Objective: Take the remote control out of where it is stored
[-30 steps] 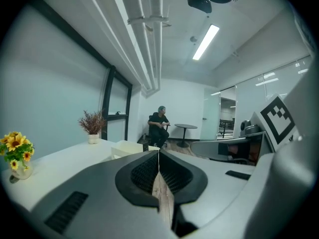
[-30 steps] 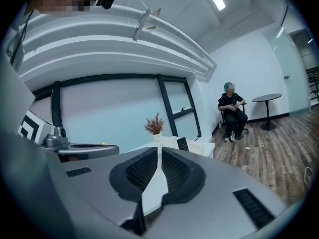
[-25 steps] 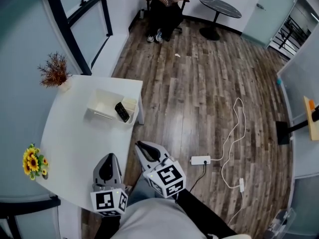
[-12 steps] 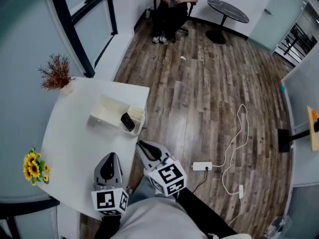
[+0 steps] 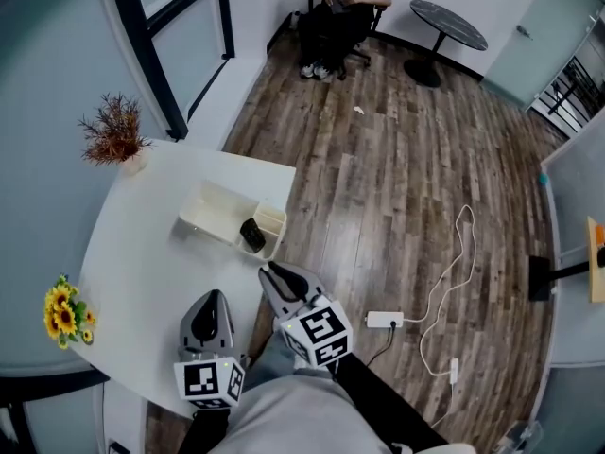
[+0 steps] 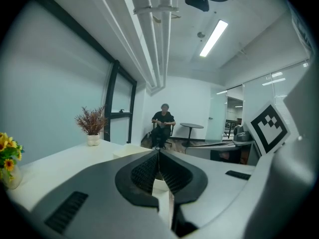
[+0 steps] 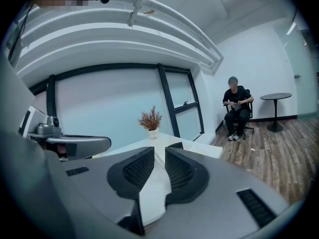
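Note:
The black remote control [image 5: 252, 235] stands in the right-hand compartment of a white storage box [image 5: 216, 215] near the right edge of the white table [image 5: 142, 263]. In the right gripper view the remote [image 7: 176, 145] pokes up from the box just beyond the jaw tips. My right gripper [image 5: 273, 273] hovers short of the box; its jaws [image 7: 159, 156] are opening, a narrow gap with nothing between them. My left gripper [image 5: 209, 300] hangs over the table's near part, shut and empty [image 6: 159, 155].
A dried plant in a vase [image 5: 117, 136] stands at the table's far corner and sunflowers [image 5: 63, 312] at its left edge. On the wooden floor lie a power strip [image 5: 385, 321] and a white cable [image 5: 452, 253]. A seated person [image 5: 342, 8] and a round table [image 5: 447, 19] are far off.
The table and the box with the remote have drawn nearer to both grippers in the head view. The grippers keep their places in the frame.

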`<state>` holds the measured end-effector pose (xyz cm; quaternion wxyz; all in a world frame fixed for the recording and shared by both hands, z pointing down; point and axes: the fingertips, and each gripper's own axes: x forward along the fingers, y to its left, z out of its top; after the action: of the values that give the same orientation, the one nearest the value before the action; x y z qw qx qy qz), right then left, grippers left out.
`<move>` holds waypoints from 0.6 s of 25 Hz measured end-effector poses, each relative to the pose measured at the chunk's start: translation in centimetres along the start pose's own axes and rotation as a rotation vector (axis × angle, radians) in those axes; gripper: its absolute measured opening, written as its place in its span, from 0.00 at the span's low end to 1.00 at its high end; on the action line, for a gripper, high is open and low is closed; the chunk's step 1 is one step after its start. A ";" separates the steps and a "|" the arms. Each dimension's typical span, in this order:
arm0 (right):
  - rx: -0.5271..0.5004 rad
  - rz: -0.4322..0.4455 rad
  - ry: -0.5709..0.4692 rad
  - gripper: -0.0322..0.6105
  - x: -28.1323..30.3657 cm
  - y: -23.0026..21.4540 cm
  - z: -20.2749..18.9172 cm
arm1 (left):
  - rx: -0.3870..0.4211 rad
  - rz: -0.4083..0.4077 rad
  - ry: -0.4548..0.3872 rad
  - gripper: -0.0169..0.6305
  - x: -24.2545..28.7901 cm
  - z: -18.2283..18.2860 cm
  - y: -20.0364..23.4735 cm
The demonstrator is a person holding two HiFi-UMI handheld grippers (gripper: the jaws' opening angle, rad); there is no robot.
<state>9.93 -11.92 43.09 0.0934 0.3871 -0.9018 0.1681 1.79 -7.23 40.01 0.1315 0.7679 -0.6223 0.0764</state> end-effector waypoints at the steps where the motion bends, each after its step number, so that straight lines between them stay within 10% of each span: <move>1: -0.003 -0.001 0.002 0.12 0.2 0.0 0.0 | -0.001 0.000 0.001 0.04 0.1 0.0 0.1; 15: -0.029 -0.013 0.017 0.19 2.6 -0.8 0.1 | 0.002 0.000 0.011 0.04 0.9 -0.4 1.2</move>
<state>8.76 -14.15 43.98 0.1075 0.3900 -0.9008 0.1578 0.83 -8.19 40.79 0.1341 0.7677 -0.6214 0.0813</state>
